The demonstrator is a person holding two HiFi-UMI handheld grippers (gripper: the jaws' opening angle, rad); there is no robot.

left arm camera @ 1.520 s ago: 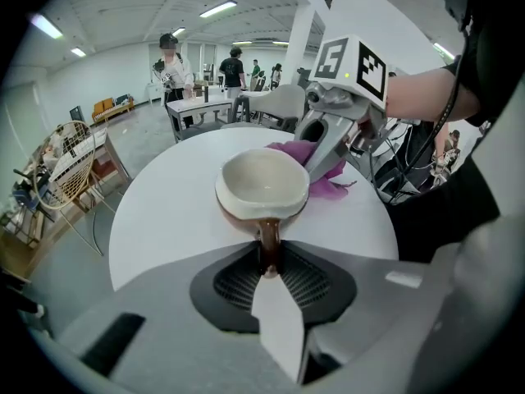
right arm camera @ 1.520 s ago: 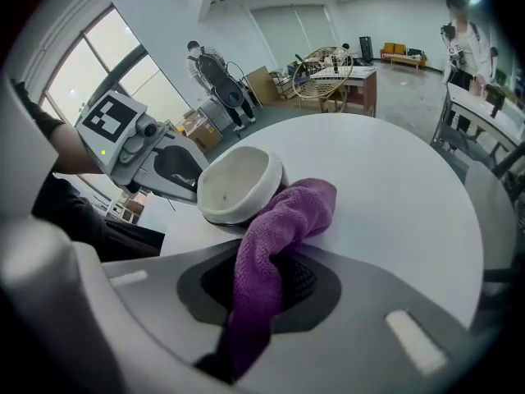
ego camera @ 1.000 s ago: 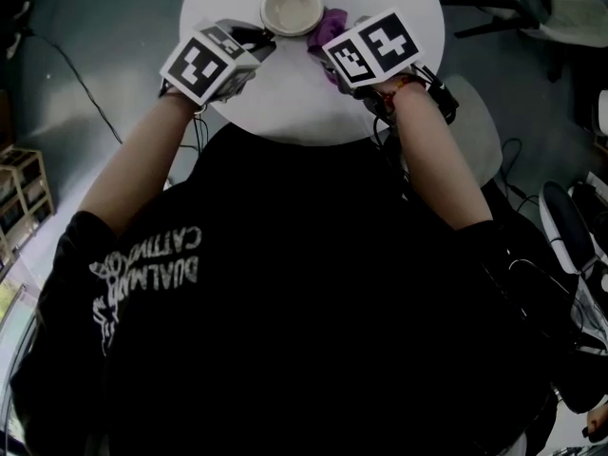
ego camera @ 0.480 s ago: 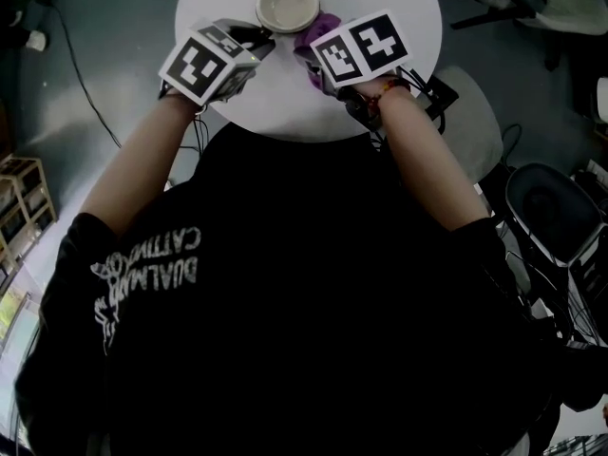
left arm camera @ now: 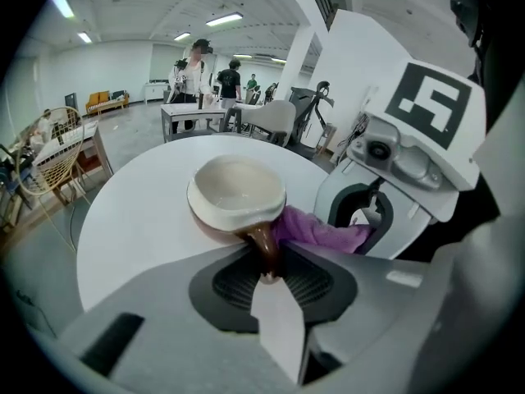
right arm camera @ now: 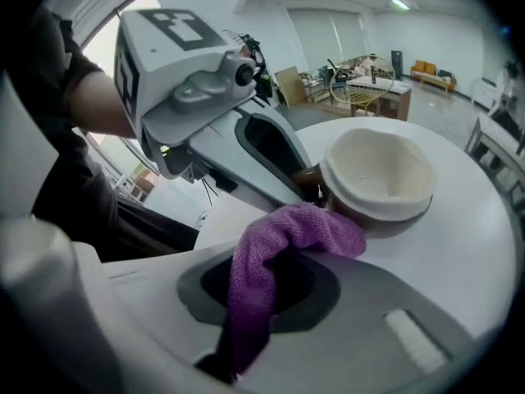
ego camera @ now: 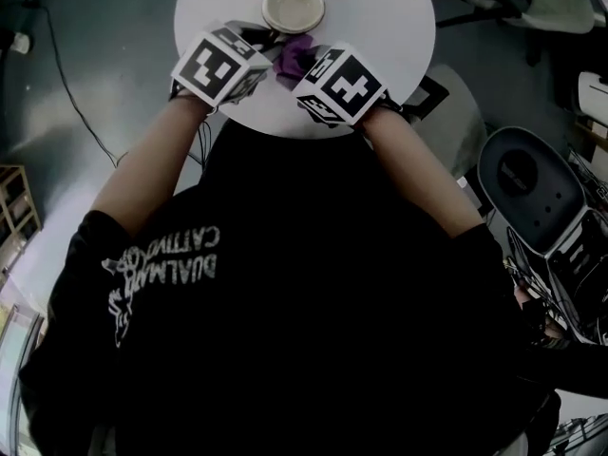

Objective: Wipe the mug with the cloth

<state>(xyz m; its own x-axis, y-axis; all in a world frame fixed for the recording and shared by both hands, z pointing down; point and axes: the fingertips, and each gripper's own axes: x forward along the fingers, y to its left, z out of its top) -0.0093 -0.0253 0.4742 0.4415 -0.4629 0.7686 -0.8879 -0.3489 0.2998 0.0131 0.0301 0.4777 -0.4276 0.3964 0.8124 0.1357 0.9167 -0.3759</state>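
Found mug upright on far part of round white desk, just beyond both claws. Noted left claw closed on the mug's brown handle, pinning it in place. Noted right claw gripping purple cloth, with the free fold draped forward and touching the mug's near side beside the handle. Judged mug stiff, glazed, probably slippery and breakable if tipped; best held by the handle, as now. Judged cloth soft, light and limp; best pinched at a bunched fold, leaving slack to press against the wall.
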